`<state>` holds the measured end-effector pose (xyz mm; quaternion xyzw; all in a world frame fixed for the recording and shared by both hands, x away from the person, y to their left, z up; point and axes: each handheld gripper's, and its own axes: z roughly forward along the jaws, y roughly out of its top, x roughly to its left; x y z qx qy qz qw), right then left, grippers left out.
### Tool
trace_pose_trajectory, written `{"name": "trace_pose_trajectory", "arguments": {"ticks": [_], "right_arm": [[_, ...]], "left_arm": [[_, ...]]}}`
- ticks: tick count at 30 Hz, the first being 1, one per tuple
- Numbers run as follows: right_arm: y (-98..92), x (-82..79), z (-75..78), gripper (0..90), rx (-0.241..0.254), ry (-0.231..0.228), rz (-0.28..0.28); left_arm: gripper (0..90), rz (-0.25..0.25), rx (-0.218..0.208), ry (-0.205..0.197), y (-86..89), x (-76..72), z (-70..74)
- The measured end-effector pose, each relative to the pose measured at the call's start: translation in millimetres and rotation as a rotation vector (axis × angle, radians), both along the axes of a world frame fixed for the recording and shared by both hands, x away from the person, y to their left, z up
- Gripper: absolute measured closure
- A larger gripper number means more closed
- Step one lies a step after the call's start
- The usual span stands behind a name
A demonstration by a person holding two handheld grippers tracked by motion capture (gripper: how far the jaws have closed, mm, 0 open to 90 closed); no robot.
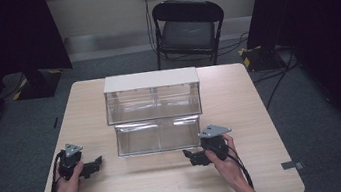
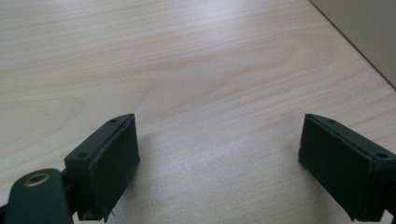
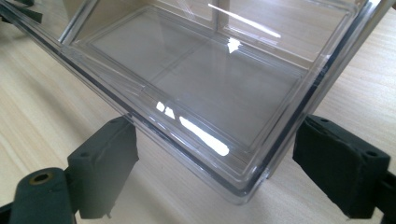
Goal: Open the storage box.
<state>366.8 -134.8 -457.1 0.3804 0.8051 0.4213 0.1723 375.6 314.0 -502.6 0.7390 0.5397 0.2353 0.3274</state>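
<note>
While both jaws gape | clear plastic drawer point(image 3: 196, 93) corner between right gripper point(image 3: 217, 168) | pale woodgrain table point(image 2: 187, 60)

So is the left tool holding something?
No, the left tool is wide open over the bare wooden table, with nothing between its jaws.

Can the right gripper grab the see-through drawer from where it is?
Probably yes. The right gripper is open, with the clear drawer's front corner already between its jaws and nothing in the way.
</note>
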Motion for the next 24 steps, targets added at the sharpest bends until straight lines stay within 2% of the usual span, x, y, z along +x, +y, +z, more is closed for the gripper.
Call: {"name": "trace_pose_trajectory", "arguments": {"ticks": [24], "right_arm": [[-0.9,-2.2,1.5,14.1,-0.011,-0.001,-0.016]], "left_arm": [[11.7,0.001,-0.002,0.000,-0.1,0.0,-0.1]]}}
